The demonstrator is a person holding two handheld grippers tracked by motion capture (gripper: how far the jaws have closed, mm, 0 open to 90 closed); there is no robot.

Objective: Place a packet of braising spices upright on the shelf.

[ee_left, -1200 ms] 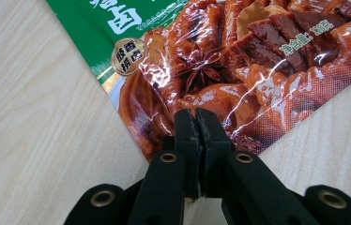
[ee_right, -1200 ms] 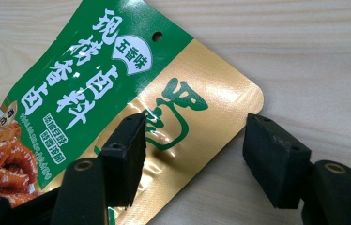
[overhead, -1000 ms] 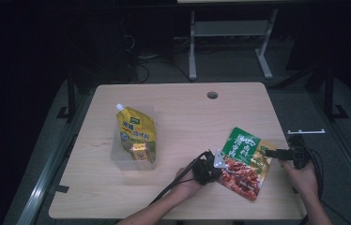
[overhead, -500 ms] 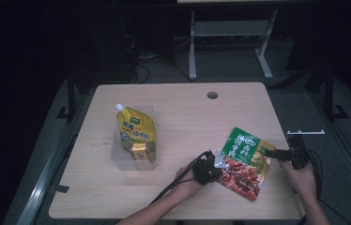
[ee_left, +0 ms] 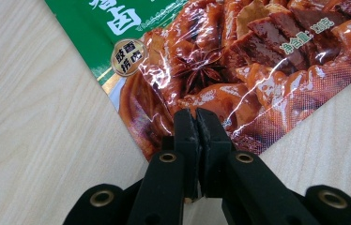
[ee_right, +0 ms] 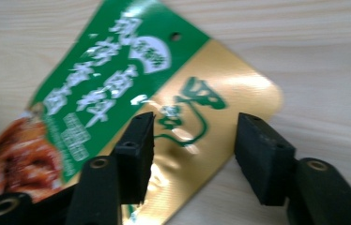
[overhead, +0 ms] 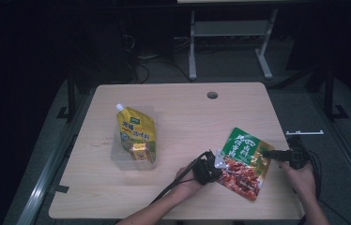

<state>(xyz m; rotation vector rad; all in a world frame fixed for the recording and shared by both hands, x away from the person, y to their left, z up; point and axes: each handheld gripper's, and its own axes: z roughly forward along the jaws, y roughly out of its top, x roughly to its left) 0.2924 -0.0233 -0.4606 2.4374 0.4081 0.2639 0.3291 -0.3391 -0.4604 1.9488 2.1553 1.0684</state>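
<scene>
Very little has shifted over the last second. The green and red food pouch [overhead: 245,161] has swung slightly: its top corner pointed more upright before and now leans a touch further toward the right edge of the worktop [overhead: 178,112], so the pack lies a little flatter along its diagonal. The right gripper [overhead: 277,153] has crept a shade inward, so its fingers [ee_right: 136,145] now straddle the pouch's gold corner. The left gripper [overhead: 209,168] has nudged with the pouch, its fingers [ee_left: 185,136] pinched on the lower left edge.
</scene>
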